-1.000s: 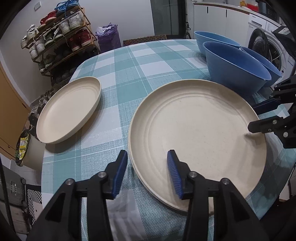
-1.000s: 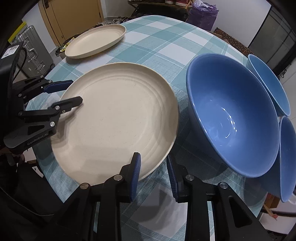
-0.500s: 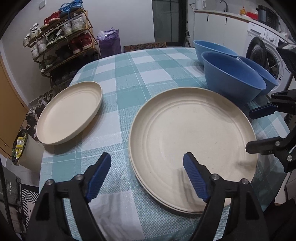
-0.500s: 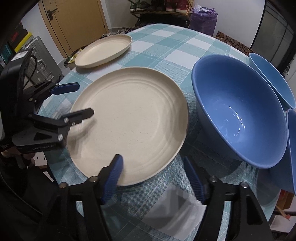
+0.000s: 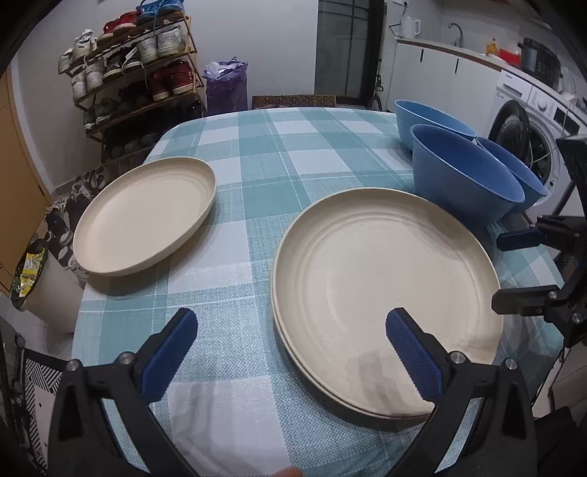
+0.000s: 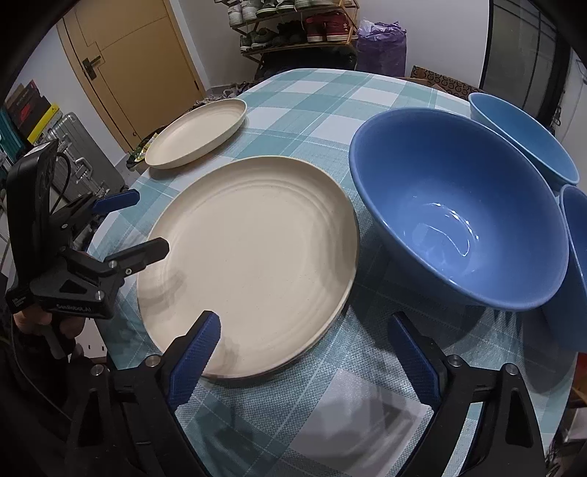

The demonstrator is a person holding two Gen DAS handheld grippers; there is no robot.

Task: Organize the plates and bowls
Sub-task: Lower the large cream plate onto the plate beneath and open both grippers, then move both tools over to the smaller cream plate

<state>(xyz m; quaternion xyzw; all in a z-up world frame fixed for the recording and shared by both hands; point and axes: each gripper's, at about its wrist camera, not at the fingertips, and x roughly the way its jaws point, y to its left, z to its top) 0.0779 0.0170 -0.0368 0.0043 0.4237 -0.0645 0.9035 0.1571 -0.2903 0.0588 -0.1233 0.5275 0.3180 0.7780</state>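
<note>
1. Right gripper (image 6: 308, 341): fingers spread wide at 6 o'clock, holding nothing; its left blue pad (image 6: 194, 352) overlaps the near rim of the cream plate.
2. Large cream plate (image 6: 253, 257), centre of view, on the teal checked tablecloth (image 6: 319, 102).
3. Small cream plate (image 6: 198, 134), at 11 o'clock, apart from the large one.
4. Large blue bowl (image 6: 458, 224), at 3 o'clock, just beside the large plate.
5. Two further blue bowls: one at 2 o'clock (image 6: 524, 135), one cut by the frame edge at 3 o'clock (image 6: 576, 264).
6. Left gripper (image 6: 135, 225), at 9 o'clock, fingers apart at the large plate's edge.
7. Shoe rack (image 6: 293, 25), at 12 o'clock beyond the table.
</note>
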